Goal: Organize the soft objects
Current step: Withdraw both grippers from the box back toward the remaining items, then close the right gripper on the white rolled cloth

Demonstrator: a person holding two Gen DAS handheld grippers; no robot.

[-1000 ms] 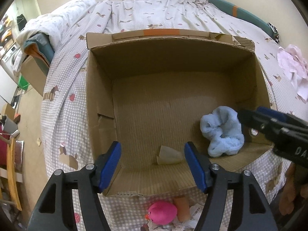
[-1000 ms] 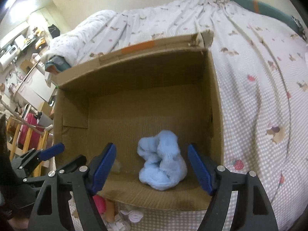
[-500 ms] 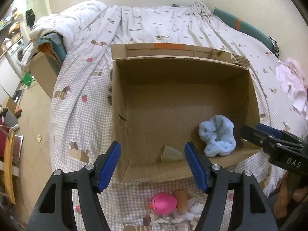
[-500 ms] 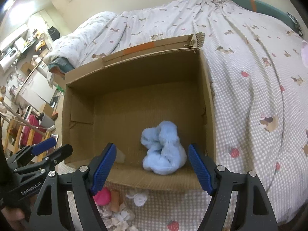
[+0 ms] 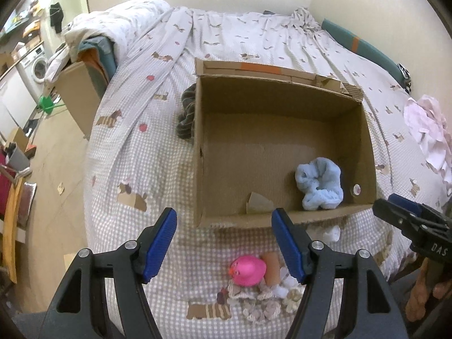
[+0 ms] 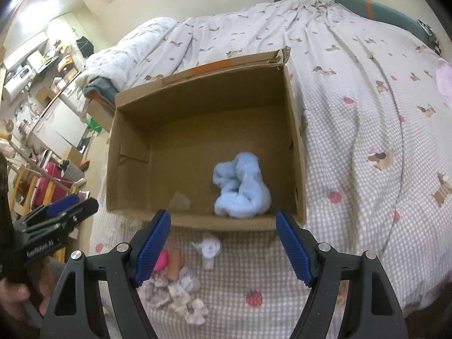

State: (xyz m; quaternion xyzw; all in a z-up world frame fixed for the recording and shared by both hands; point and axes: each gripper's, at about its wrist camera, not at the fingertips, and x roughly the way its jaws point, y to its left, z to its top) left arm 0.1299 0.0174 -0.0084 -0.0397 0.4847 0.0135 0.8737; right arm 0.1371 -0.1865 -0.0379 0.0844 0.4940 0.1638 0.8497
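Blue fluffy cloth (image 5: 319, 184) in cardboard box (image 5: 226, 220) | left gripper (image 5: 224, 243) released, angled down | right gripper (image 6: 223, 244) released, angled down

We count one cardboard box (image 5: 282, 152) on the bed (image 5: 254, 42). Inside the box we see one light blue fluffy cloth (image 5: 319, 183) and one paper scrap (image 5: 258, 203). In front of the box lie one pink rubber duck (image 5: 248, 270), one tan cylinder (image 5: 272, 264) and a heap of small pale cloths (image 6: 180, 296) we cannot count. Left of the box sits one dark cloth (image 5: 187, 113).
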